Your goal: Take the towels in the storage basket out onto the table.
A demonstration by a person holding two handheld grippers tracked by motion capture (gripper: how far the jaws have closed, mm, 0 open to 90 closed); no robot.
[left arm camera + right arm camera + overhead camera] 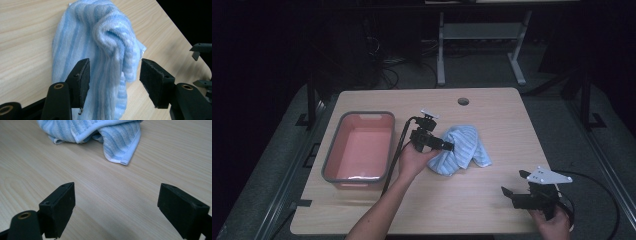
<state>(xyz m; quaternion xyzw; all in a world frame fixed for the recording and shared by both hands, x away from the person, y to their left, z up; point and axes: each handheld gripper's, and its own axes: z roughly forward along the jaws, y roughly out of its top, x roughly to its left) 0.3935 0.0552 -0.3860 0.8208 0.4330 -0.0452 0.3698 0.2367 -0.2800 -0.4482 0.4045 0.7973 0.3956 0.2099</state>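
A crumpled towel (464, 145) with light blue and white stripes lies in the middle of the wooden table (492, 210). My left gripper (448, 146) hovers at its left edge, jaws apart. In the left gripper view a raised fold of the towel (105, 42) runs between the pads, and the right pad (152, 80) stands clear of the cloth. My right gripper (513, 183) rests near the table's front right corner, open, with bare wood between its jaws (117, 192). The towel (117, 137) lies farther off in that view.
A grey-rimmed bin (364, 114) with a pink inside stands on the left of the table, beside my left forearm. A round cable hole (463, 101) sits near the far edge. Dark floor, cables and a desk frame lie beyond the table.
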